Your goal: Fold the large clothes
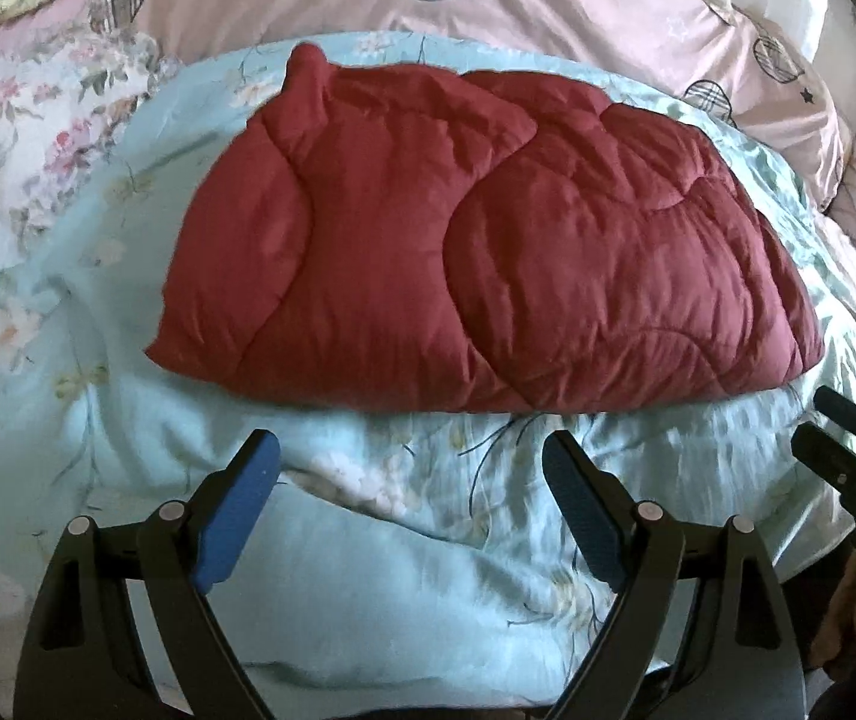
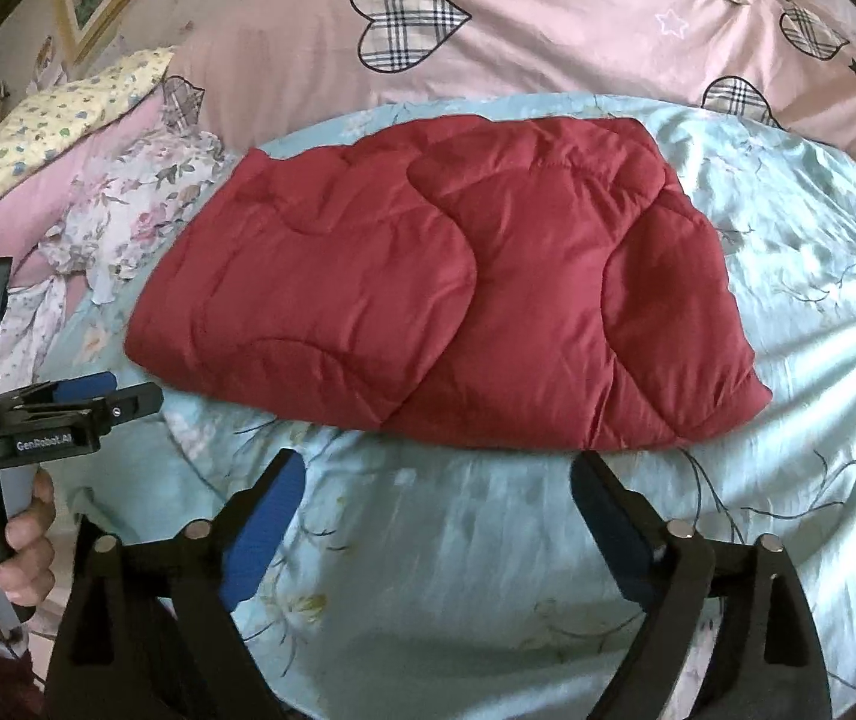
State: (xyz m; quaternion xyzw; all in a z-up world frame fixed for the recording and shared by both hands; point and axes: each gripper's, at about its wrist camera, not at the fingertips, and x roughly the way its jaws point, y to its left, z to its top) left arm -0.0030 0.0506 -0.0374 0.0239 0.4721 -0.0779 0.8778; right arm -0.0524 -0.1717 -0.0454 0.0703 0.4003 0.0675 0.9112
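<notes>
1. Left gripper (image 1: 411, 468), black frame with blue ribbed pads: jaws stand wide, nothing between them. It hangs over bare bedding, short of the garment's near edge.
2. Right gripper (image 2: 435, 483), same build: jaws wide, empty, also short of the near edge. No pad touches cloth in either view.
3. Person's hand (image 2: 2, 546) is wrapped round the left gripper's handle, seen at the left of the right wrist view.
4. Pale turquoise floral bed cover (image 1: 368, 588) lies under both tools, wrinkled but fairly flat.
5. Dark red quilted padded garment (image 1: 487, 252) rests on that cover, just beyond both tools, already folded into a thick, roughly oblong bundle with one layer overlapping the other.
6. Pink quilt with plaid heart patches (image 2: 547, 30) and a white floral ruffled cloth (image 1: 38, 138) lie further back, clear of the work.
7. Judgement: the fold looks nearly complete. If another fold is due, take the two near corners together, bite through all layers, lift evenly and lay the edge flush with the far one; the padding is springy and may slide open.
</notes>
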